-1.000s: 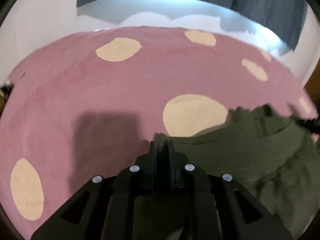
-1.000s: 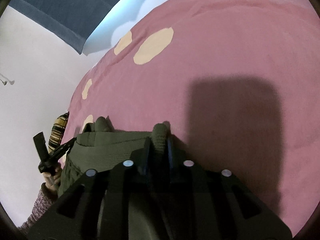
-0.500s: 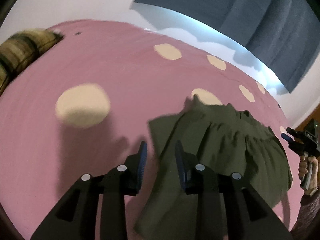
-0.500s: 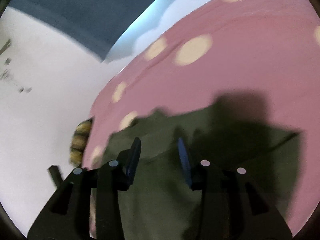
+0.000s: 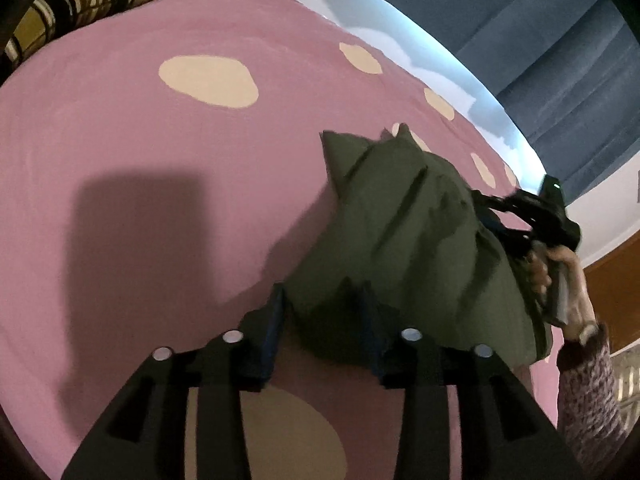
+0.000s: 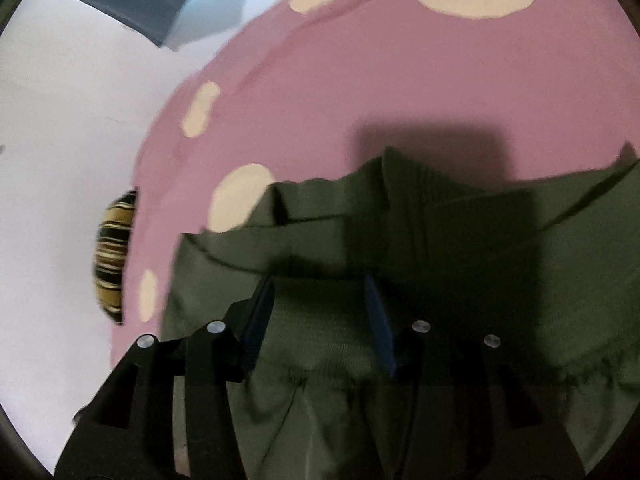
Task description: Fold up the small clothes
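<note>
An olive green garment lies rumpled on the pink bedspread. My left gripper hovers at its near edge. The jaws are opening, and the cloth shows in the gap without either pad pressing on it. From the right wrist the same garment fills the lower view, its ribbed band under my right gripper. Those jaws are also opening, with fabric beneath them but nothing pinched. In the left wrist view a hand holds the right gripper over the garment's far side.
The bedspread has cream spots. A striped pillow lies at the bed's far corner and shows again as the pillow at the bed edge. A white wall and dark blue curtain stand behind.
A second ago both grippers were shut on the garment's edge. Both have since let go, their jaws have spread, and they have swung sideways. The garment now lies loose on the bed.
</note>
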Motion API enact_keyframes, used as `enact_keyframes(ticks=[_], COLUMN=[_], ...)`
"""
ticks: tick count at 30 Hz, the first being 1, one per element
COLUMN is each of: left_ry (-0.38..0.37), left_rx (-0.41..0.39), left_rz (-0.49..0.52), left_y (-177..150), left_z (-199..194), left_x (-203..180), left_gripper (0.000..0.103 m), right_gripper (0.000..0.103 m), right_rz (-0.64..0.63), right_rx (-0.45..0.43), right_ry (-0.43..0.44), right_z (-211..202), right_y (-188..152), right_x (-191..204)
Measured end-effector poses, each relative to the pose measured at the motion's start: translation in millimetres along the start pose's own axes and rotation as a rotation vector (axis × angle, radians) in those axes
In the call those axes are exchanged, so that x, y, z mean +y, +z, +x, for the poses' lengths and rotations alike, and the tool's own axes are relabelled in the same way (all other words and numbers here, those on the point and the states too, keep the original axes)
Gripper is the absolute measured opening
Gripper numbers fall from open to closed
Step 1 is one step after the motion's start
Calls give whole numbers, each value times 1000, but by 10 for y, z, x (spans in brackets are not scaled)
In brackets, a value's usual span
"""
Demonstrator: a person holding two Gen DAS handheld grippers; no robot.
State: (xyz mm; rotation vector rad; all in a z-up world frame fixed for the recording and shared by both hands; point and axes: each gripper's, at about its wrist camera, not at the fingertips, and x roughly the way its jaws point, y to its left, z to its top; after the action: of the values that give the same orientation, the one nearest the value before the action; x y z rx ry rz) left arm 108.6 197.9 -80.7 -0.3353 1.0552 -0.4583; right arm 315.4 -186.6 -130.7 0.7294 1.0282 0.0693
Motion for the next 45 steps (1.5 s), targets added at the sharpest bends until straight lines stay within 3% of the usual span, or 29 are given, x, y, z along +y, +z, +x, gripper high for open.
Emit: enact_keyframes(ticks=[2, 6, 13, 17, 20, 22, 25, 30, 35, 37, 45], left_ry=[-13, -27, -21, -11, -11, -10, 0, 18, 8, -7, -8], left_rx=[4, -3, 11, 9, 16, 16, 21, 20, 24, 39, 47], left_rz=[5, -5, -25, -38, -54, -50, -42, -32, -47, -57, -70], left_y=[-46, -121, -220, -228, -254, -282, -312, -338, -356, -374, -450], left_z=[1, -82, -57, -57, -81, -109, -99, -55, -79, -70, -107], left_x=[-30, -21, 24, -4, -14, -31, -43, -64, -85, -98, -113], left_gripper=[40, 41, 45, 45, 45, 45, 45, 49, 49, 49, 49], right_gripper=[53, 53, 54, 55, 54, 54, 57, 62, 63, 62, 63], right_rz=[17, 28, 19, 31, 46, 57, 26, -13, -3, -16, -21], right_rx=[-12, -16, -47, -6, -10, -17, -48, -73, -18, -49, -93], right_ry=[12, 68, 143, 108, 131, 148, 108, 144, 114, 134, 155], right_z=[-30, -239, -559, -455, -384, -458, -678, -988, -761, -680, -1113], right_y=[28, 20, -310, -460, -465, -468, -570, -998, -1318, -1334, -1572], right_x=[-21, -51, -55, -154, -225, -208, -84, -3, -172, -231, -138])
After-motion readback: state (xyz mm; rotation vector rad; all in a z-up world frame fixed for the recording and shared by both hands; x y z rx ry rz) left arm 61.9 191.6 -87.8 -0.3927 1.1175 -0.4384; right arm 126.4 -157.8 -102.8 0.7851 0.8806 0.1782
